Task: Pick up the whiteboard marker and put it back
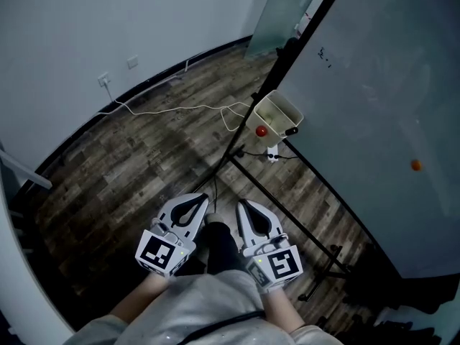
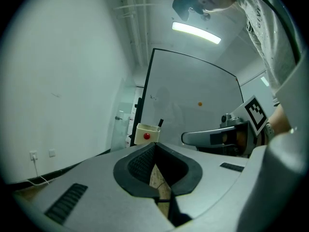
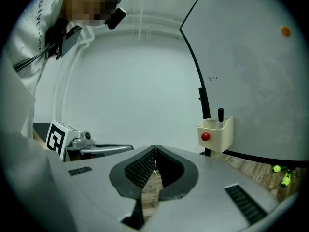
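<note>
Whiteboard marker [image 3: 220, 115] ungripped: left gripper [image 2: 155, 143] and right gripper [image 3: 156, 147] pressed together, empty; it stands black-tipped in the cream holder [image 3: 216, 134].

left gripper [image 1: 204, 202]: jaws together, nothing between them, pointing about level | right gripper [image 1: 243, 205]: jaws together, empty, tipped slightly down | pose: side by side, roughly parallel, close in front of torso

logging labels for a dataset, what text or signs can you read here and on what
Nothing reads as a word or number.
Marks on the whiteboard: too small.
Print on the person's sleeve: too blurred.
Square markers on the gripper cubes: patterns, no letters.
</note>
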{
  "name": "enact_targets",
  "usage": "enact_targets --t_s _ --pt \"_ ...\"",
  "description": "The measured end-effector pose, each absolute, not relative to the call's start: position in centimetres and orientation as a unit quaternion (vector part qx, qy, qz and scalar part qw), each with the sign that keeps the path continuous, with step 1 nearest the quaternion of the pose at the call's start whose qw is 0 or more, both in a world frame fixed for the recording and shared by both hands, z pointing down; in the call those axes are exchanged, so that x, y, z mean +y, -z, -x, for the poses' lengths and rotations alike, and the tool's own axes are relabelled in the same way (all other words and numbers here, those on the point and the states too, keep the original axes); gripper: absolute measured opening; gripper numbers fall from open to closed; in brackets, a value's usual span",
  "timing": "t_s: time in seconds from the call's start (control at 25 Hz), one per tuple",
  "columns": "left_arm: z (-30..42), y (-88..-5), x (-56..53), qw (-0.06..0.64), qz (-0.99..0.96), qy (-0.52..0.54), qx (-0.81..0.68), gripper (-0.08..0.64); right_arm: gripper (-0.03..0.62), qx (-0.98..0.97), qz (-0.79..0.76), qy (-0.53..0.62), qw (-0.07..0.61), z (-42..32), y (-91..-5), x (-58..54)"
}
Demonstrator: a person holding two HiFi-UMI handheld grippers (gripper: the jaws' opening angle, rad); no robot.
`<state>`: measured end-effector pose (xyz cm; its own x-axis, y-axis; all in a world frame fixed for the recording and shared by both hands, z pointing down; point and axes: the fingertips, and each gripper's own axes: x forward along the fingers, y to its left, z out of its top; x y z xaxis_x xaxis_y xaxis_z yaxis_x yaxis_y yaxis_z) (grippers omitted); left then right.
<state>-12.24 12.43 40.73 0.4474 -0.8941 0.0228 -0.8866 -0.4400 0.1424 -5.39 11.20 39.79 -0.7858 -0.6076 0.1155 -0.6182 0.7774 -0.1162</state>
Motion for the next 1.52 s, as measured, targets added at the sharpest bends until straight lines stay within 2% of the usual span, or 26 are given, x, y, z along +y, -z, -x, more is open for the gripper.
enact_targets --t_s 0.12,0.52,0.88,1.52 --pt "12.3 -41.1 12.3 0.071 -0.848 0.031 -0.525 0.015 0.02 -0.942 -0.324 -0.071 0.046 5.5 -40.0 11.1" --pt "11.1 -39.4 9.6 0.057 -0.858 0.033 -0.51 0.015 0.02 -0.94 -0.338 -0.054 0.0 4.7 -37.8 8.7" --pt "7.9 -39.2 4.1 0.055 -0.873 0.039 -0.483 0.015 0.02 -0.936 -0.351 -0.017 0.035 3.0 -38.0 4.3" --pt "4.7 -38.5 -5.8 0.052 -0.889 0.035 -0.454 0.015 0.021 -0.92 -0.39 -0.013 0.042 -0.6 -37.9 -6.0"
